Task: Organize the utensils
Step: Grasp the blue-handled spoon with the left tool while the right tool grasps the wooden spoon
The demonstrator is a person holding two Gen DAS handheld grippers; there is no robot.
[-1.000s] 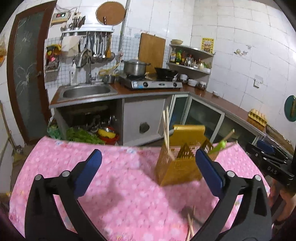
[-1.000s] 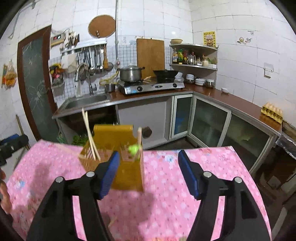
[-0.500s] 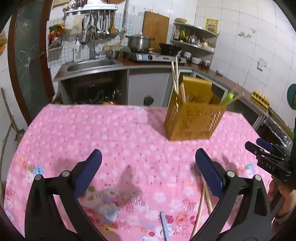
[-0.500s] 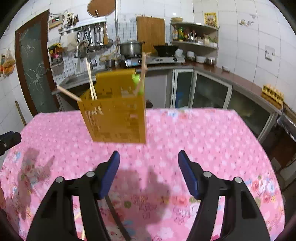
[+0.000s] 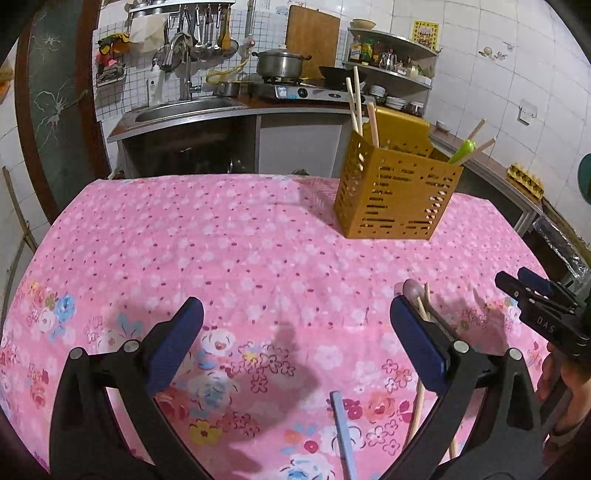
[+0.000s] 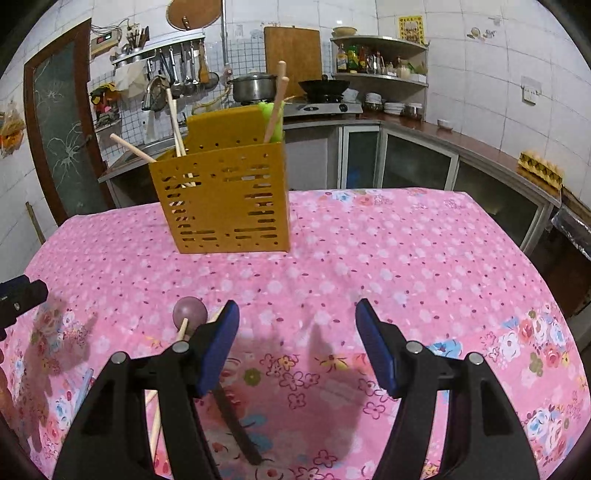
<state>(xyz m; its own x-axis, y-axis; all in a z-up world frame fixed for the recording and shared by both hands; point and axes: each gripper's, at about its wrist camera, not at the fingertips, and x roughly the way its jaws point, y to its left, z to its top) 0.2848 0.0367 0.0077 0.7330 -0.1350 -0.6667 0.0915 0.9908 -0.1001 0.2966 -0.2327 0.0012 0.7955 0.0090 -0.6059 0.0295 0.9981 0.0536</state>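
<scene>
Here, loose utensils (image 6: pixel 192 325) lie just left of the empty, wide-spread right hand-held gripper (image 6: pixel 297 343).

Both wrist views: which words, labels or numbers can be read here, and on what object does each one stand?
"DAS": white letters on the black body of the right tongs, seen at the right edge of the left wrist view.
Yellow poster on the wall: printed, too blurred to read.
Box with red display over the door: digits too small to read.
Bottles on the shelf: labels too small to read.
Stove: front sticker unreadable.
</scene>
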